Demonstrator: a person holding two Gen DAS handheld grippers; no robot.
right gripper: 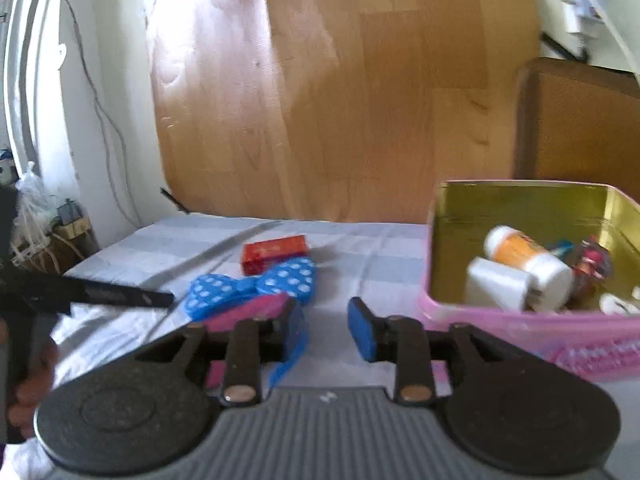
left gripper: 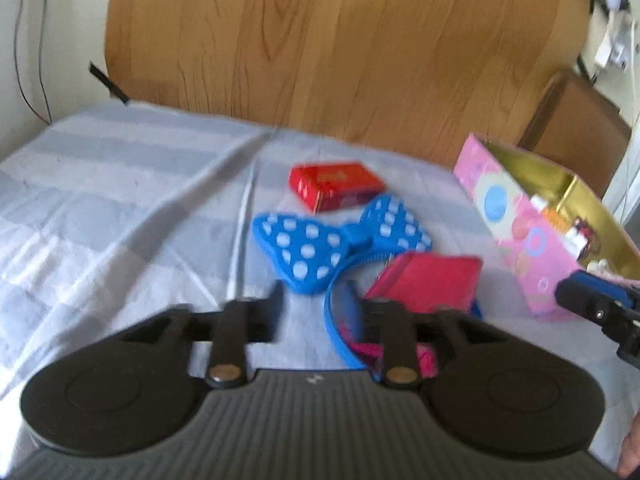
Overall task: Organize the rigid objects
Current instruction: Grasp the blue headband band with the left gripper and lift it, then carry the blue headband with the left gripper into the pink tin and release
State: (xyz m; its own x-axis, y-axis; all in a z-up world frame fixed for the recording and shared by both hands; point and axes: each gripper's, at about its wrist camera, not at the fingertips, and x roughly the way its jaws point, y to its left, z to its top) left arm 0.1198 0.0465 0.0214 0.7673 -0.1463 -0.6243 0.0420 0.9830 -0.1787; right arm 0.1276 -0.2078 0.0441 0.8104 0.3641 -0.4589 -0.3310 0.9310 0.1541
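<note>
A blue headband with a white-dotted bow lies on the striped cloth, with a red box behind it and a pink case at its right. My left gripper is open just in front of the bow, over the band. A pink tin with a gold inside stands at the right. In the right wrist view my right gripper is open and empty, between the bow and the tin. The tin holds an orange-and-white bottle and other small items.
A wooden board stands behind the bed-like surface. A brown chair or cabinet is behind the tin. Cables hang on the wall at the left. The left gripper shows as a dark bar in the right wrist view.
</note>
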